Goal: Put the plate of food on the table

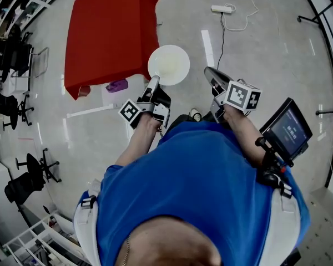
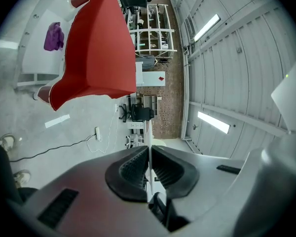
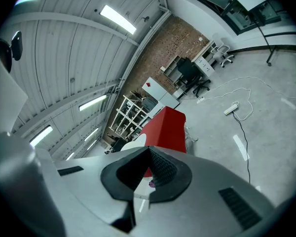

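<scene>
A white round plate (image 1: 168,65) hangs over the floor just off the near right corner of the red-clothed table (image 1: 111,32). Its inside looks pale, and I cannot make out any food on it. My left gripper (image 1: 154,83) is shut on the plate's near rim. In the left gripper view the plate (image 2: 148,132) shows edge-on as a thin white line pinched between the pads of the left gripper (image 2: 149,151). My right gripper (image 1: 209,72) is held to the plate's right, apart from it. In its own view the right gripper (image 3: 149,149) is shut, with nothing between its fingers.
A purple thing (image 1: 117,85) lies on a low white surface beside the table's near edge. A power strip (image 1: 222,8) and its cable lie on the grey floor farther ahead. A small screen (image 1: 288,127) is mounted at my right side. Office chairs (image 1: 28,179) stand to the left.
</scene>
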